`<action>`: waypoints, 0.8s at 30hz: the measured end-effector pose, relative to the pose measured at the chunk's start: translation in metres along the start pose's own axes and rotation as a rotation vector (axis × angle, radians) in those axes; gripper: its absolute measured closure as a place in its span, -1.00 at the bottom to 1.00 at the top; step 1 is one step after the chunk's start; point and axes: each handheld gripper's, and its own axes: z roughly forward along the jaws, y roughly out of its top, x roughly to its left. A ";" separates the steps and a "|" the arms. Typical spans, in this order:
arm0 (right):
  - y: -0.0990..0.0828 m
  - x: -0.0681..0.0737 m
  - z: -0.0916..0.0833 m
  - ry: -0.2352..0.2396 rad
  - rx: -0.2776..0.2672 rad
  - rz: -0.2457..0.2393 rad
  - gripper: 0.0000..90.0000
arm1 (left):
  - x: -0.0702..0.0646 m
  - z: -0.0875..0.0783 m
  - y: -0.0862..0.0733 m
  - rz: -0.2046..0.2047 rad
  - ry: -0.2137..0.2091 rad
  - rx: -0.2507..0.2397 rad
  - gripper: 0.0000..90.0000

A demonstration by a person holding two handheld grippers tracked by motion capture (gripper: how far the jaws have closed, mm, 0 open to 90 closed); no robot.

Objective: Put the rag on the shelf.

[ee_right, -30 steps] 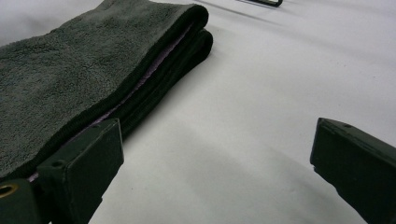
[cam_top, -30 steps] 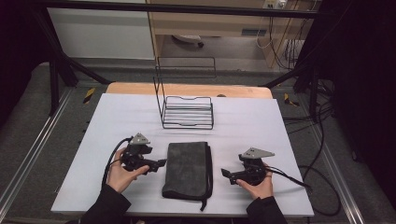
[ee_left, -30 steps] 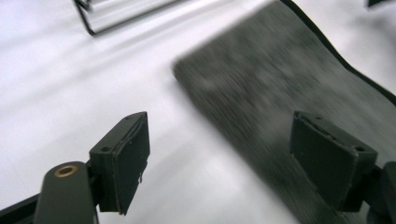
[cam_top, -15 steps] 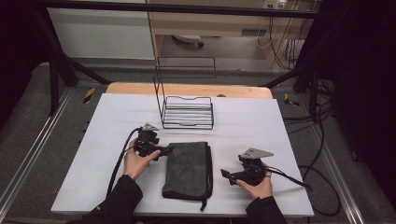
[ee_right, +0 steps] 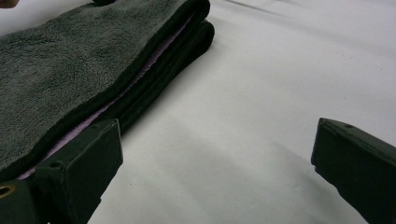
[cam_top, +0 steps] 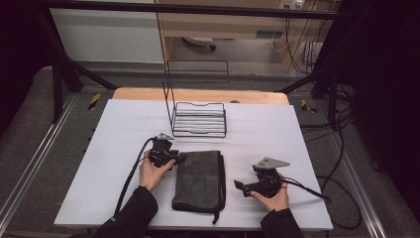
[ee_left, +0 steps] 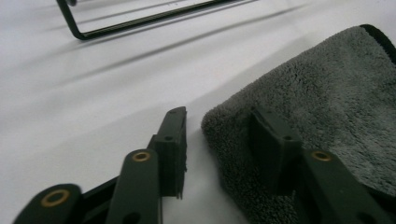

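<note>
While the folded towel [cam_top: 200, 179] lies mid-surface [cam_top: 297, 134], the left tongs [ee_left: 219, 135] have been closing astride its corner, not yet pinching. Right tongs [ee_right: 215, 154] stand released just beside its edge. Soft and limp, it looks best gripped at a corner through all layers.

A white surface [cam_top: 124, 148] sits on a pale wooden top whose edge [cam_top: 148, 94] shows at twelve o'clock, with grey carpeted floor [cam_top: 29, 139] at nine and three o'clock. Beyond, a white panel [cam_top: 109, 34] and a wooden cabinet [cam_top: 223, 25] stand under dim light. Black cables [cam_top: 341, 163] trail at three o'clock, and black frame bars [cam_top: 64, 69] slant at ten o'clock.
</note>
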 end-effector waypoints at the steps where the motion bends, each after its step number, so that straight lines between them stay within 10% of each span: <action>1: 0.000 0.000 0.000 0.000 -0.002 0.003 -0.94 | 0.000 0.001 0.000 -0.002 -0.007 0.000 0.38; 24: 0.039 0.010 0.018 0.017 -0.053 0.007 -0.95 | -0.007 0.003 -0.001 0.021 -0.010 0.016 0.74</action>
